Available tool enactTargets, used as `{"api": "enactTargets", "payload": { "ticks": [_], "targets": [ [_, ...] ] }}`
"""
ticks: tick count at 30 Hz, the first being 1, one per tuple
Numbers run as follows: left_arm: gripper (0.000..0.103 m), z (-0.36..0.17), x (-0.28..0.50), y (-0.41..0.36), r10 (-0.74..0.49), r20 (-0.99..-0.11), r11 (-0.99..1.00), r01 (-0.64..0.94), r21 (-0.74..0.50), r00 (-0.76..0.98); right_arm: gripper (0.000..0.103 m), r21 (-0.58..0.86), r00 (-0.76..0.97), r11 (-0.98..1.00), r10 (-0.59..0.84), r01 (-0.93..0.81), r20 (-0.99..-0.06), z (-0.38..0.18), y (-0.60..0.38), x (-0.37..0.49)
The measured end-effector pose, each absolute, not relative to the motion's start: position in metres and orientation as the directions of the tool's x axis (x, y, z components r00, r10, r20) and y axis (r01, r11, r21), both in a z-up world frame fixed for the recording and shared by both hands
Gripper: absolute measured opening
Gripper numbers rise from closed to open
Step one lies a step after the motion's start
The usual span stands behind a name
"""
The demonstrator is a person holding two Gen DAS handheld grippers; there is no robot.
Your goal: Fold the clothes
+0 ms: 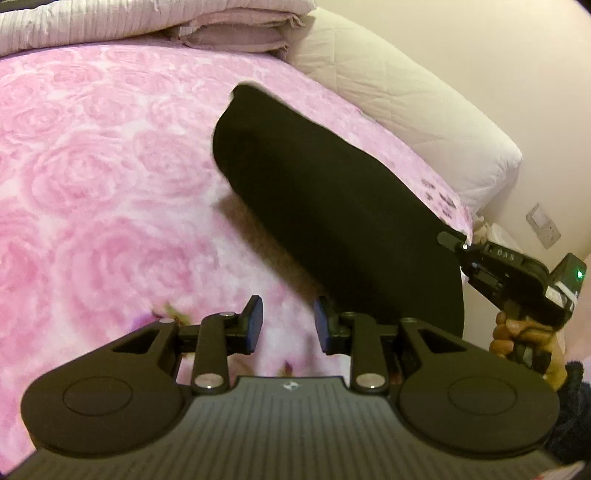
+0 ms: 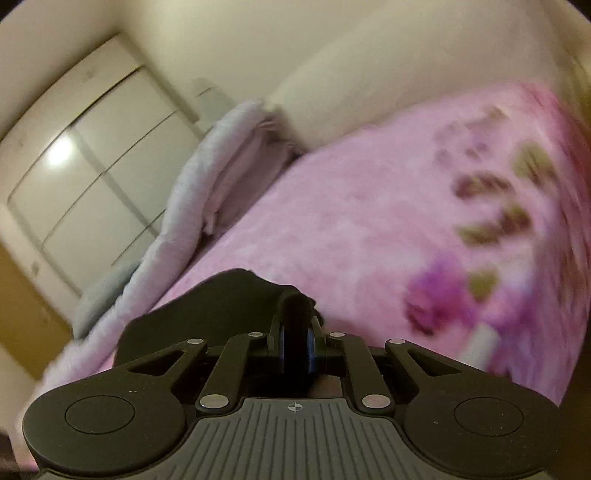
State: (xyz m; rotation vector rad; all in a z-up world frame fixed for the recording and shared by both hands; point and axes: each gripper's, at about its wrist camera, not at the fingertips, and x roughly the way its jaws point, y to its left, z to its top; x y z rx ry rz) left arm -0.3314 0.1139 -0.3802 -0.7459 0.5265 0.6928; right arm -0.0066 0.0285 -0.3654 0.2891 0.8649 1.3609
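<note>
From the left wrist camera, the black soft cloth garment (image 1: 332, 206) hangs and drapes in the air over the pink rose-patterned fleece bedspread (image 1: 110, 166). It stretches from a far folded end near the bed's middle to a near right corner, where the right gripper (image 1: 452, 240) has it pinched. It looks light and limp, so it will likely sag wherever it is not held, and a grip at a corner or hem should control it better than one in the middle. The left gripper (image 1: 288, 325) sits low and near, its fingers (image 1: 255, 321) standing apart with only bedspread between them; the cloth's lower edge passes just beside the right-hand finger, and I cannot tell whether it touches. A person's hand (image 1: 517, 336) grips the right tool's handle at the far right. The bedspread to the left lies open and gives wide room to lay the cloth down. Folded pale pink bedding (image 1: 236, 33) lies at the far edge, and a white quilted mattress side (image 1: 424, 118) marks the bed's right drop-off, near the held corner.

From the right wrist camera, much blurred, the right gripper (image 2: 295, 343) has its fingers closed on a bunched fold of the black garment (image 2: 207, 306), which spreads away to the left. Beyond lies open pink bedspread (image 2: 351, 221), with flowered print to the right. The fluffy pale bedding (image 2: 192, 192) bounds it on the left, and white wardrobe doors (image 2: 92, 166) stand well beyond.
</note>
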Motion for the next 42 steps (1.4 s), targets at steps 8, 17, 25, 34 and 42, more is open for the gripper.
{"api": "enactTargets", "payload": {
  "ticks": [8,17,25,34,42],
  "targets": [
    [0.025,-0.388,-0.336,0.112,0.364,-0.659,0.497,-0.736,-0.46,0.658,0.04,0.733,-0.128,0.27,0.89,-0.625,-0.437,-0.384,0.049,0.008],
    [0.025,-0.361,-0.343,0.106,0.443,-0.583,0.521,-0.725,-0.45,0.681,0.042,0.562,0.048,0.267,0.927,-0.783,-0.373,-0.343,0.023,-0.015],
    [0.027,-0.393,-0.329,0.115,0.379,-0.61,0.479,-0.712,-0.514,0.696,0.042,0.604,-0.017,0.358,0.851,-0.713,-0.524,-0.375,0.045,-0.011],
    [0.027,-0.399,-0.37,0.107,0.422,-0.652,0.394,-0.775,-0.494,0.63,0.063,0.867,-0.226,0.311,0.881,-0.39,-0.417,-0.373,-0.032,-0.022],
    [0.027,-0.395,-0.378,0.096,0.408,-0.636,0.396,-0.755,-0.523,0.655,0.071,0.934,-0.418,0.314,0.836,-0.169,-0.356,-0.406,-0.027,-0.063]
  ]
}}
